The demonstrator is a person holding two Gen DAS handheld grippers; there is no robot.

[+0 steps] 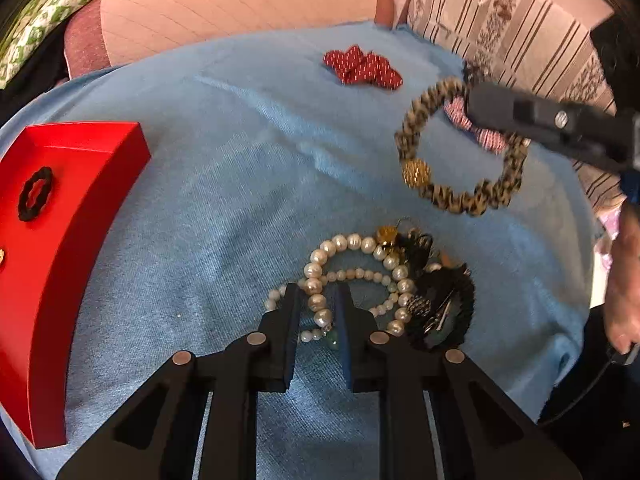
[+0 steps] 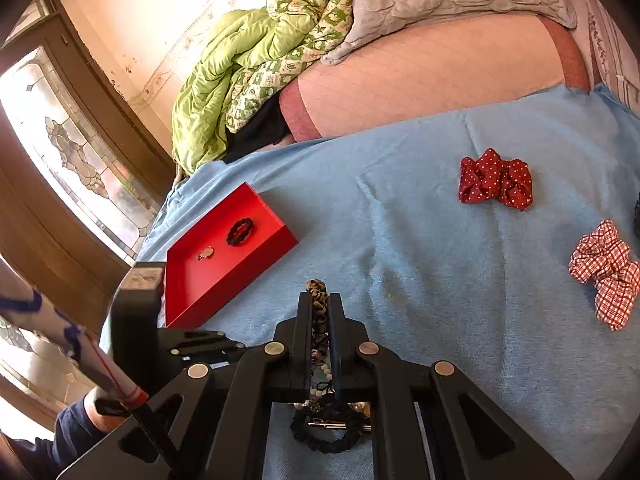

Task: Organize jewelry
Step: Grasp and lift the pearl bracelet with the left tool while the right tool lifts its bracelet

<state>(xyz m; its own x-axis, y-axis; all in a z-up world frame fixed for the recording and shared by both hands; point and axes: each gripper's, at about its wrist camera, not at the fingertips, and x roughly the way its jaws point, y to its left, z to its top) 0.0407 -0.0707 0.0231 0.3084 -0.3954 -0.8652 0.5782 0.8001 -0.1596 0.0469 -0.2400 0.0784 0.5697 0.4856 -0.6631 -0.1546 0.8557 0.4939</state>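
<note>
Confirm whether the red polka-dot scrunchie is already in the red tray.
No: the red polka-dot scrunchie lies on the blue cloth, well apart from the red tray.

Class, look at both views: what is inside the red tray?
Inside the red tray lie a black hair tie and a small gold piece. In the left view, part of the tray is cut off.

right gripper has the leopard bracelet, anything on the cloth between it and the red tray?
Nothing visible. The right gripper holds the leopard bracelet above the blue cloth, and the stretch toward the red tray is bare. The pearl pile, under the left gripper, lies off that line.
</note>
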